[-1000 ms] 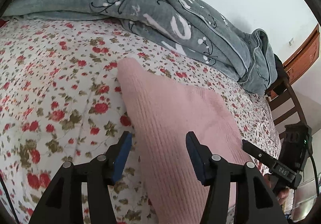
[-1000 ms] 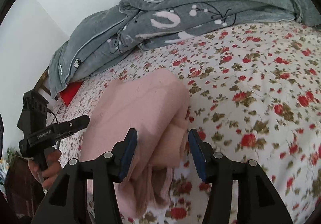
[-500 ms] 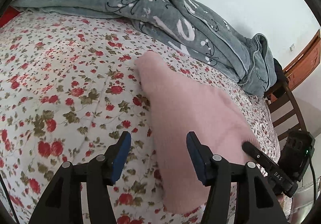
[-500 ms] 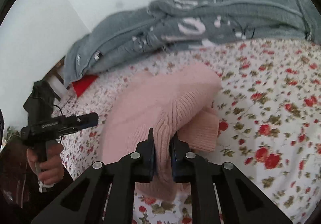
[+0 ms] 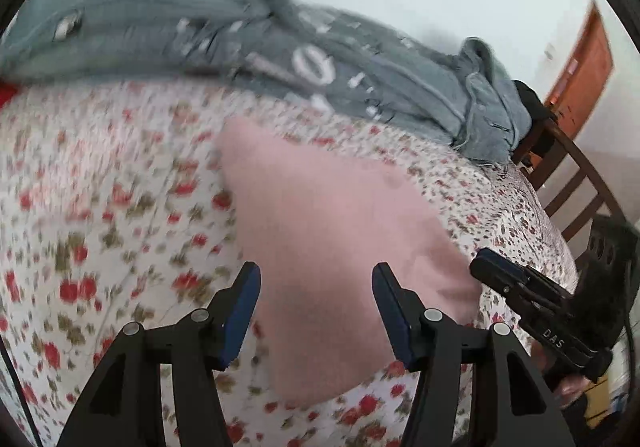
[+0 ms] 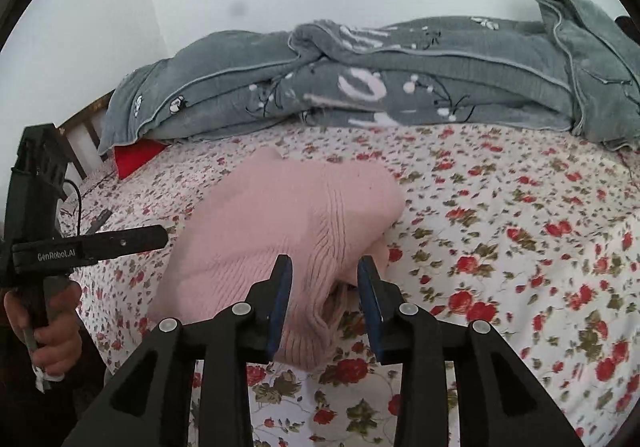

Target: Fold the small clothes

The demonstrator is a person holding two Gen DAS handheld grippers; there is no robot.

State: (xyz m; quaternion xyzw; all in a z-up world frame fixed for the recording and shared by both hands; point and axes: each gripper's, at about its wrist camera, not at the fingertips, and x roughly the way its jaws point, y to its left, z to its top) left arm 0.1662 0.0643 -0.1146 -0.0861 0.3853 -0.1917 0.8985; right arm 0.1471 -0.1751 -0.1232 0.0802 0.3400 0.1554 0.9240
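A pink knitted garment (image 5: 320, 231) lies folded on the flowered bedsheet (image 5: 100, 215); it also shows in the right wrist view (image 6: 288, 223). My left gripper (image 5: 316, 287) is open and empty, just above the garment's near end. My right gripper (image 6: 324, 279) is open, its jaws on either side of the garment's thick folded edge, holding nothing. Each gripper shows in the other's view: the right one (image 5: 520, 287) at the garment's right end, the left one (image 6: 120, 243) at its left side.
A rumpled grey blanket (image 6: 360, 87) lies along the far side of the bed by the white wall. A red item (image 6: 136, 159) peeks from under it. A dark wooden chair (image 5: 572, 183) and a wooden door (image 5: 584, 63) stand beyond the bed's right end.
My right gripper was shut on the garment's edge half a second ago and has opened, letting it go. My left gripper stayed open and shifted; its view is blurred by motion.
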